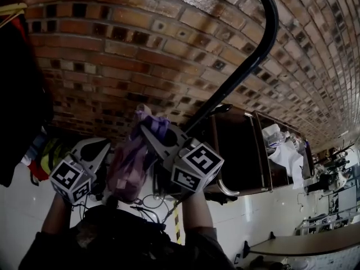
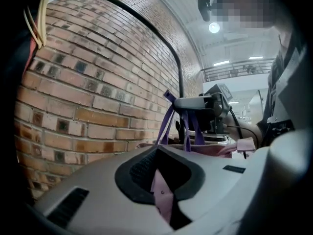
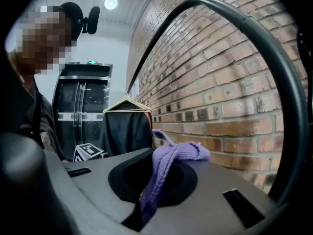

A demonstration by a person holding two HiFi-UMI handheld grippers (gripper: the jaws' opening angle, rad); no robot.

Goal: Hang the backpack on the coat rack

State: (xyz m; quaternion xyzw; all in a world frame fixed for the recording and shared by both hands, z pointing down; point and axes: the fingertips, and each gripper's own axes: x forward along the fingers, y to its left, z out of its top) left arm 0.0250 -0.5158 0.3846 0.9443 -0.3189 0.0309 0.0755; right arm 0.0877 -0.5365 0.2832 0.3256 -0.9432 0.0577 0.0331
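Observation:
The pink backpack (image 1: 128, 165) hangs between my two grippers in front of the brick wall. My left gripper (image 1: 103, 146) is shut on a fold of its pink fabric (image 2: 162, 196). My right gripper (image 1: 151, 129) is shut on its purple strap (image 3: 168, 163), which bunches over the jaws. From the left gripper view, the purple straps (image 2: 189, 126) run up into the right gripper (image 2: 201, 104). The coat rack's black curved tube (image 1: 247, 61) arches just above and right of the right gripper, and it shows close beside the jaws as a tube (image 3: 276, 62) in the right gripper view.
Dark garments (image 1: 17, 94) hang at the left on a wooden hanger (image 3: 126, 103). A dark cabinet (image 1: 242, 151) stands to the right, with a table (image 1: 304, 245) beyond it. The brick wall (image 1: 140, 49) is close ahead.

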